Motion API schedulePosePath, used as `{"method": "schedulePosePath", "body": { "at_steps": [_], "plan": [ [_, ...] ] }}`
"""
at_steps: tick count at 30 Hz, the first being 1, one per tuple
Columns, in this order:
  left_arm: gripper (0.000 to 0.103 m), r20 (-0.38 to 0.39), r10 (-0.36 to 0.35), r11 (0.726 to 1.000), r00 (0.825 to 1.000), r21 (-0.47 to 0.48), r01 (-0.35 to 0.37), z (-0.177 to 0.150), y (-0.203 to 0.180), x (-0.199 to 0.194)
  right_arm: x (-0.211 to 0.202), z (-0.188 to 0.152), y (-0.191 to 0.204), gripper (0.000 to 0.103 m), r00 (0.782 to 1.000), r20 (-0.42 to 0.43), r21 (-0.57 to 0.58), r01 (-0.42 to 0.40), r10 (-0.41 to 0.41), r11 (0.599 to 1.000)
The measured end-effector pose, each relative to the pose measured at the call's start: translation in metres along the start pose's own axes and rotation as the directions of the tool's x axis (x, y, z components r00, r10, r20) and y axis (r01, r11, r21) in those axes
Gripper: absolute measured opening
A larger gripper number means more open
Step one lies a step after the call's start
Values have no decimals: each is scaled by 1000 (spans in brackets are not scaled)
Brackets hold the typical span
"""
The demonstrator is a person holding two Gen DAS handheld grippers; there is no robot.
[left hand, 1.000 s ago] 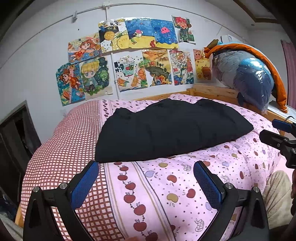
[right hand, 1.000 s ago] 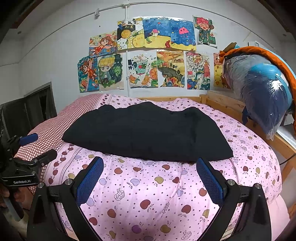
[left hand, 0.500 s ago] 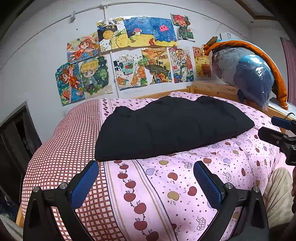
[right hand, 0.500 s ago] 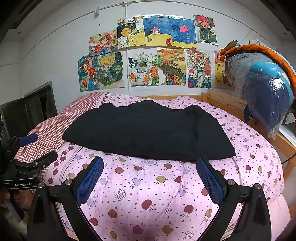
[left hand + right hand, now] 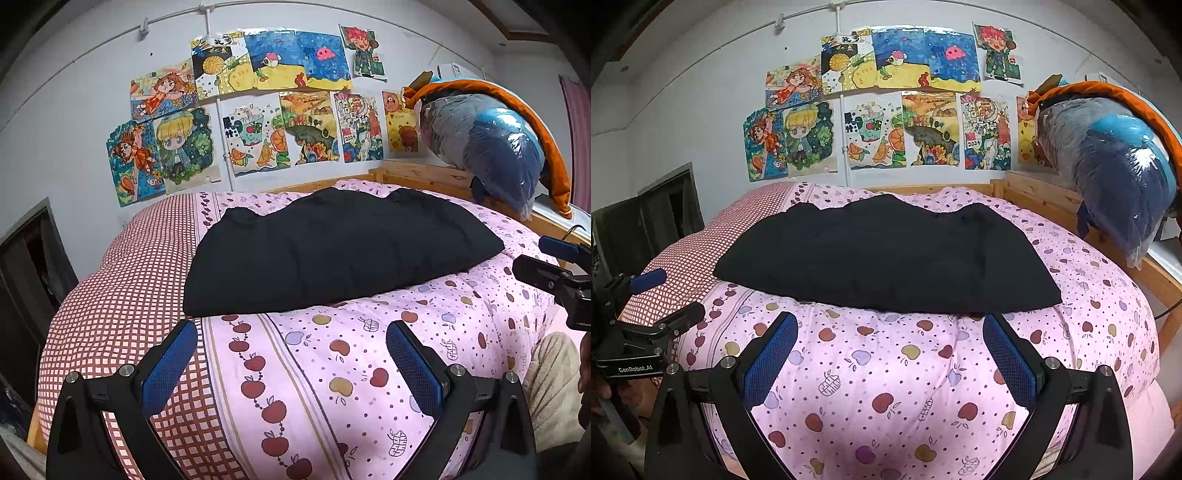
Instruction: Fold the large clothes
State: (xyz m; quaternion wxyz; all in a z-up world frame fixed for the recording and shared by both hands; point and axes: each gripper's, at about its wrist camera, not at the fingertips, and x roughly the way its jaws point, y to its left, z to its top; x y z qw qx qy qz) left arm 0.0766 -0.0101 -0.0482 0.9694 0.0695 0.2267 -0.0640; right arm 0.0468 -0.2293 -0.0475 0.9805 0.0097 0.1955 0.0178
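A large black garment (image 5: 332, 254) lies spread across the middle of the bed; it also shows in the right wrist view (image 5: 886, 258). My left gripper (image 5: 291, 365) is open and empty, held just short of the garment's near left edge. My right gripper (image 5: 890, 354) is open and empty, just short of the garment's near right corner. The right gripper's body shows at the right edge of the left wrist view (image 5: 554, 277), and the left gripper's body shows at the left edge of the right wrist view (image 5: 639, 332).
The bed is covered by a pink apple-print quilt (image 5: 332, 369) with a red checked part (image 5: 129, 295) on the left. A plastic-wrapped bundle (image 5: 1115, 173) sits on the wooden bed rail (image 5: 1034, 195) at the right. Drawings hang on the wall (image 5: 886, 110).
Both grippers have risen and tipped slightly, so the bed sits a little lower in both views. The garment has not moved and both grippers stay open.
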Motion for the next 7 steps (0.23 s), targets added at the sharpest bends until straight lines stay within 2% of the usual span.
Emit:
{"method": "schedulePosePath", "body": {
  "at_steps": [7],
  "plan": [
    [103, -15, 3, 1000, 1000, 11, -3, 0, -2, 3, 1, -3, -4, 99, 1000, -7, 7, 1, -1, 1000]
  ]
}}
